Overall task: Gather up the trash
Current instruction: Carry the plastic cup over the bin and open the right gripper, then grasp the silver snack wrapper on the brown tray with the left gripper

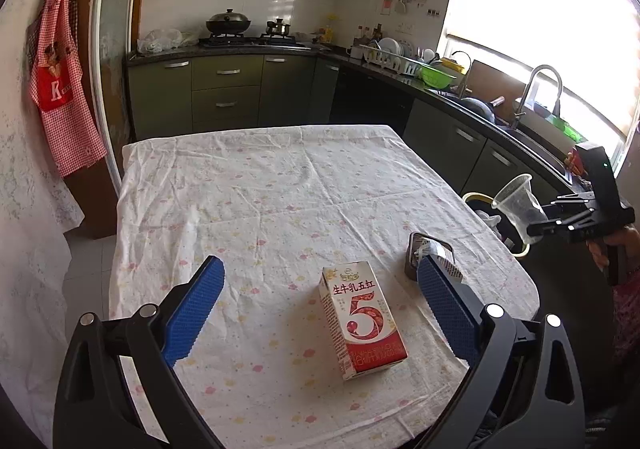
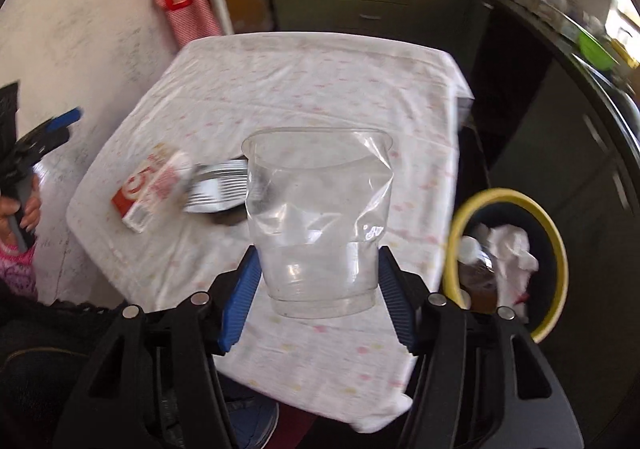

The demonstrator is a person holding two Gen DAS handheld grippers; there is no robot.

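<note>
Right gripper (image 2: 316,285) fingers clamp the crumpled clear plastic cup (image 2: 318,221) by its base over the worktop's (image 1: 248,185) right edge, heading binward (image 2: 554,233); left gripper (image 1: 320,305) fingers spread wide, straddling the milk carton (image 1: 362,323).

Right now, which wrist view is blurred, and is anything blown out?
Right wrist view: motion-smeared, milk carton and cabinets streaked; the clear cup in the right gripper stays fairly sharp. Left wrist view: sharp, but the window is overexposed to white; fisheye bends its edges.
</note>
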